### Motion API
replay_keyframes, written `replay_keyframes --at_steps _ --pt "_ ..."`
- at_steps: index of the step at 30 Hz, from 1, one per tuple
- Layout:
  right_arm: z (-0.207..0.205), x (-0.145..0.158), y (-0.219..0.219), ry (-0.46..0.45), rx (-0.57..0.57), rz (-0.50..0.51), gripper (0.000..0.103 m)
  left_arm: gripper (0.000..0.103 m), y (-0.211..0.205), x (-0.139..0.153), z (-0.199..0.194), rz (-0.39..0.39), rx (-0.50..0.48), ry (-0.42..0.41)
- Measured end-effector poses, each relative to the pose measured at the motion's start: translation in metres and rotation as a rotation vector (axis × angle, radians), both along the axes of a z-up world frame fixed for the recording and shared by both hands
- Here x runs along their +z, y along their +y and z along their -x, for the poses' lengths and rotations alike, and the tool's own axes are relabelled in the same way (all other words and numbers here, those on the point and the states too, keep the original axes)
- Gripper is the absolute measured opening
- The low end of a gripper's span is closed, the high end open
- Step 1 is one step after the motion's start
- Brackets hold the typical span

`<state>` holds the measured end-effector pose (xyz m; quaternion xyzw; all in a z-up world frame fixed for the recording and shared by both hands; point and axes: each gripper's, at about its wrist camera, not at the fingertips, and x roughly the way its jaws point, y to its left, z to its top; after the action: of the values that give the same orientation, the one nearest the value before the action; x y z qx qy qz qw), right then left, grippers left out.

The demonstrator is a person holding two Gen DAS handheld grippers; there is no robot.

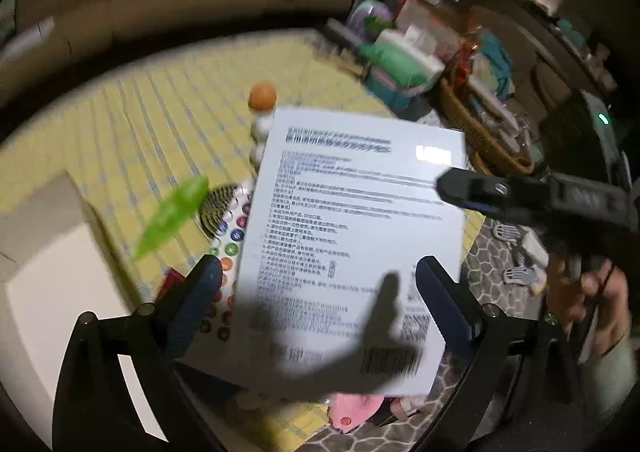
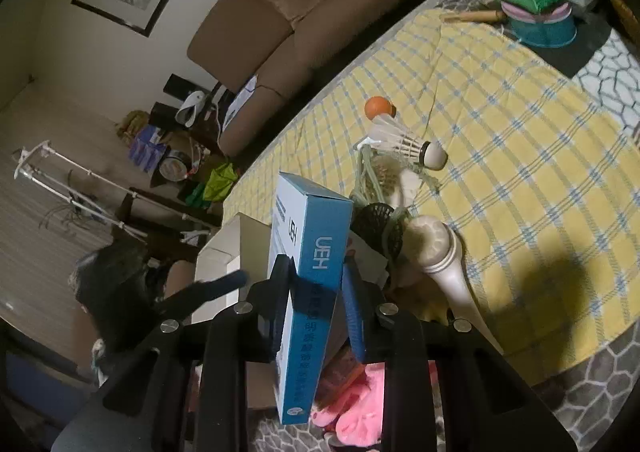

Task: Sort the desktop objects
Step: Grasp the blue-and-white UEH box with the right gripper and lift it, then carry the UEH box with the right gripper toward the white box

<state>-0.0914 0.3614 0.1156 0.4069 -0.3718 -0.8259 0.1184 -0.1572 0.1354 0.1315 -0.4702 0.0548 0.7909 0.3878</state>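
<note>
— Between the jaws of the right gripper (image 2: 316,284) stands a blue box (image 2: 310,292), narrow edge up; both pads press its sides, so it is gripped. It sticks out well beyond the fingertips and runs back under them toward the camera.

— And the other view?

— Same box (image 1: 348,244), seen on its white printed face. It fills the gap between the jaws of the left gripper (image 1: 320,292), which stand wide apart (whether either pad touches it, I cannot tell; the picture is blurred). The right gripper (image 1: 472,188) comes in from the right and bites the box's far right edge.

— What lies past the jaws?

— Beyond the right fingertips, on the desk's yellow checked cloth (image 2: 520,140), a white shuttlecock (image 2: 404,142) lies on its side with an orange ball (image 2: 378,108) just behind it. A black brush (image 2: 380,228) and a cream handle (image 2: 444,260) sit just right of the box. Below the jaws, something pink (image 2: 356,404). Left of the left jaws, a green blur (image 1: 172,216) and a white carton (image 1: 48,252).
</note>
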Motion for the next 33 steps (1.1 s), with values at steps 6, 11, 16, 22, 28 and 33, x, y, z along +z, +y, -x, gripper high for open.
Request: replay_keyframes --at_steps 6,11,16,22,28,33 --pt "-0.007 0.013 -0.008 -0.022 -0.019 -0.012 0.024 0.097 0.003 0.017 -0.063 0.021 -0.041 0.158" --pt "-0.013 0.028 -0.026 -0.029 0.002 -0.037 0.023 0.096 0.020 0.015 -0.107 0.102 -0.058 0.302" --pt "-0.018 0.035 -0.043 -0.039 0.028 -0.036 0.022 0.077 0.034 0.010 -0.122 0.195 -0.013 0.438" --pt "-0.020 0.036 -0.062 -0.049 0.065 -0.013 0.022 0.050 0.027 -0.001 -0.112 0.248 0.064 0.457" --pt "-0.019 0.039 -0.064 -0.024 0.072 -0.001 0.027 0.036 0.008 0.006 -0.096 0.149 0.095 0.395" --pt "-0.027 0.036 -0.040 0.007 -0.019 -0.022 0.047 0.030 -0.012 0.019 -0.059 0.075 0.157 0.271"
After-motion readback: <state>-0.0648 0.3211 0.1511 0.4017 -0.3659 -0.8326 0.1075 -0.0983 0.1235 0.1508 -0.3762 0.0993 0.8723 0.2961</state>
